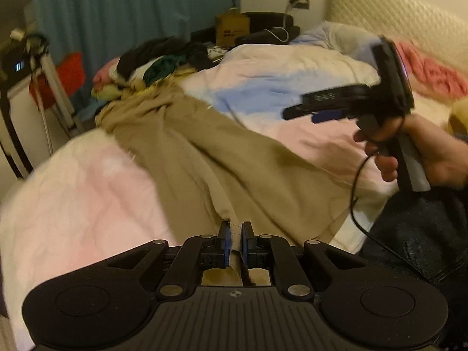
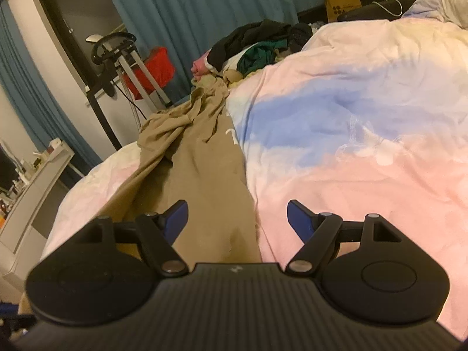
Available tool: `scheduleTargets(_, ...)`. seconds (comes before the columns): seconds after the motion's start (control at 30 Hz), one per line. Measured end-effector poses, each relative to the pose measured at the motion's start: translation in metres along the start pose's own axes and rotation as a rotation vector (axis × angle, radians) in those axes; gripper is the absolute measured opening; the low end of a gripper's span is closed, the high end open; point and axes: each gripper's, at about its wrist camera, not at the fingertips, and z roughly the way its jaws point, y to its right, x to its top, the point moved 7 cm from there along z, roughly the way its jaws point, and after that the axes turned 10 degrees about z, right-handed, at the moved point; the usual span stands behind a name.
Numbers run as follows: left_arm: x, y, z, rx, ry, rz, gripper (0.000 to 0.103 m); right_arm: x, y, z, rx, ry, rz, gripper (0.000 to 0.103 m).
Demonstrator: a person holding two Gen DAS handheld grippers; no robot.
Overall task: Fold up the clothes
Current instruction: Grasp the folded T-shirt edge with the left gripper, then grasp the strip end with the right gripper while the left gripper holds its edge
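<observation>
The left hand-held gripper (image 1: 234,234), low in the centre of the left wrist view, is pressed together on a pale hem edge of the khaki garment (image 1: 204,152); the cloth shows between its blue pads (image 1: 224,241). From that pinch the garment runs up and to the left across the bed (image 1: 73,193), bunching where it meets the clothes pile (image 1: 152,58) in the upper middle of the frame.

The right hand-held gripper (image 2: 237,219) stands spread wide at the bottom of the right wrist view, its two blue pads (image 2: 177,219) well apart. The garment lies below the gap, touched by neither. In the left wrist view the same tool (image 1: 351,102) appears at the right edge, held by a hand (image 1: 433,152) above the pink, blue and cream duvet.

One brown paper bag (image 2: 340,0) stands at the upper right of the right wrist view; its contents cannot be seen. One red bin (image 2: 152,70) sits at the left of centre by the blue curtain (image 2: 204,14); what it holds cannot be told. The pile holds several dark, green and pink pieces, too tangled to count.
</observation>
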Motion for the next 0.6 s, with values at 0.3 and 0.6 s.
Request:
scheduleTargets(0.3,-0.006,0.033,0.088,-0.110,-0.153,-0.205,0.028,-0.012,0.007,-0.004,0.003,-0.090,-0.041,0.076)
scheduleTargets(0.6,-0.060,-0.058,0.078,-0.177,-0.020,-0.905,0.065,-0.041,0.047,-0.007,0.097,-0.333,0.230,0.077)
